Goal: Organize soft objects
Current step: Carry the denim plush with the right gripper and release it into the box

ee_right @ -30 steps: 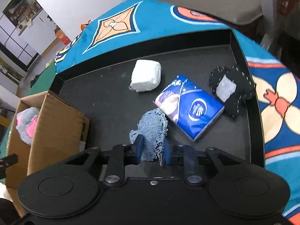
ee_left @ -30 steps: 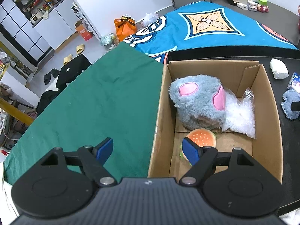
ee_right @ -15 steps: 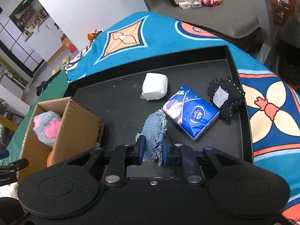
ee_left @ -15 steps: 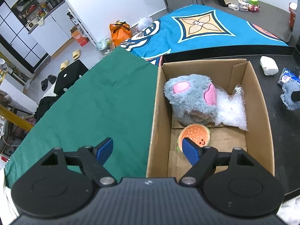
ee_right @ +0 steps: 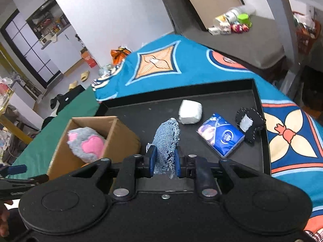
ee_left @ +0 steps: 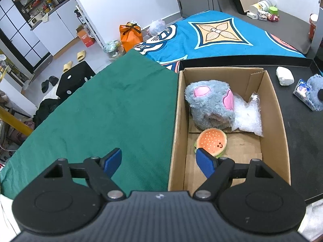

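My right gripper (ee_right: pixel 163 162) is shut on a blue denim soft piece (ee_right: pixel 166 141) and holds it in the air above the black tray (ee_right: pixel 141 119); the same piece shows at the far right of the left wrist view as the denim piece (ee_left: pixel 315 89). The cardboard box (ee_left: pixel 281 125) holds a grey plush with pink patches (ee_left: pixel 212 102), a burger plush (ee_left: pixel 211 142) and a clear plastic bag (ee_left: pixel 247 118). My left gripper (ee_left: pixel 159 161) hangs open astride the box's left wall, with nothing between its fingers. The box (ee_right: pixel 121 139) lies to the left of my right gripper.
On the tray lie a white soft block (ee_right: pixel 190 112), a blue tissue pack (ee_right: pixel 221 136) and a black felt piece with a white patch (ee_right: pixel 249 125). A green cloth (ee_left: pixel 90 113) spreads left of the box. A blue patterned blanket (ee_left: pixel 218 34) lies behind the tray.
My right gripper has risen with the denim piece, so the tray objects look farther away and the box has come more into its view. My left gripper has drawn back and up a little.
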Demonstrator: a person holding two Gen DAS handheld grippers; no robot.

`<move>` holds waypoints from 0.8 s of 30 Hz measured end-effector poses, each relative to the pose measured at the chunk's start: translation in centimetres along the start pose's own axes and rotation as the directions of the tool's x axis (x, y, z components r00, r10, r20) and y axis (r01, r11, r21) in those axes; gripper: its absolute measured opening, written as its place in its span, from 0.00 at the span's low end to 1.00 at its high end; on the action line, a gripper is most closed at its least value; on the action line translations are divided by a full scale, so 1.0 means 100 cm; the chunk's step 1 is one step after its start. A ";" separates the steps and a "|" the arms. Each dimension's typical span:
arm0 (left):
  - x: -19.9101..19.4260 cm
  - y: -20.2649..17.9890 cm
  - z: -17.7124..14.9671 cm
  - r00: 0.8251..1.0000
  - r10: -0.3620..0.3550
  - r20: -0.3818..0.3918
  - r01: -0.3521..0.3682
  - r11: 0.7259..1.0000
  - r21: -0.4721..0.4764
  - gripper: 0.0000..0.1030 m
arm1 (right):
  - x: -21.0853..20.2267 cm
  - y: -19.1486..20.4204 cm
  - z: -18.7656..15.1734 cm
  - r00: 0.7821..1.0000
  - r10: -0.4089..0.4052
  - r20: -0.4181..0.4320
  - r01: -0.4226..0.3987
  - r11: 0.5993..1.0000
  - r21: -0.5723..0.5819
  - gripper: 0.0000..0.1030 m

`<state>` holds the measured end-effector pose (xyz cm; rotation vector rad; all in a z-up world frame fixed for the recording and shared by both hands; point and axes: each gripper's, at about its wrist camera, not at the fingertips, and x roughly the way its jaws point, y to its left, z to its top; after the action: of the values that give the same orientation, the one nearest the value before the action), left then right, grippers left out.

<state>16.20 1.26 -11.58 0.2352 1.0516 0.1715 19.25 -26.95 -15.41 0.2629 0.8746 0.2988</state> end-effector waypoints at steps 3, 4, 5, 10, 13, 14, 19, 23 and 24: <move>-0.001 0.000 -0.003 1.000 -0.015 -0.003 0.015 1.000 0.007 0.77 | -0.010 0.011 0.001 1.000 0.015 0.019 -0.015 1.000 -0.008 0.19; -0.001 0.001 -0.004 1.000 -0.019 -0.002 0.019 1.000 0.007 0.77 | -0.014 0.015 0.002 0.999 0.019 0.027 -0.019 1.000 -0.015 0.19; -0.001 0.001 -0.005 1.000 -0.027 -0.002 0.027 1.000 0.005 0.77 | -0.017 0.020 0.002 0.999 0.024 0.033 -0.023 0.999 -0.022 0.19; 0.004 0.004 -0.008 0.998 -0.069 -0.017 0.068 0.998 -0.014 0.76 | -0.030 0.042 -0.001 0.997 0.057 0.047 -0.054 0.997 -0.059 0.19; 0.005 0.005 -0.007 0.996 -0.084 -0.014 0.084 0.996 -0.018 0.74 | -0.034 0.053 -0.002 0.996 0.075 0.049 -0.071 0.995 -0.072 0.19; 0.006 0.005 -0.007 0.996 -0.092 -0.015 0.092 0.996 -0.018 0.73 | -0.034 0.056 -0.002 0.996 0.081 0.046 -0.077 0.994 -0.074 0.19; 0.016 0.013 -0.009 0.989 -0.138 -0.054 0.135 0.989 -0.059 0.57 | -0.033 0.073 -0.003 0.993 0.110 0.045 -0.105 0.989 -0.106 0.19; 0.023 0.016 -0.010 0.981 -0.175 -0.079 0.168 0.982 -0.085 0.44 | -0.025 0.085 -0.007 0.993 0.114 0.020 -0.111 0.987 -0.120 0.19; 0.024 0.016 -0.010 0.980 -0.178 -0.084 0.171 0.981 -0.087 0.41 | -0.023 0.089 -0.008 0.993 0.115 0.012 -0.113 0.985 -0.127 0.19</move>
<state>16.50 3.53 -13.62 0.0628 1.1482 0.0653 15.91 -19.48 -11.25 0.1986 0.8193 0.4559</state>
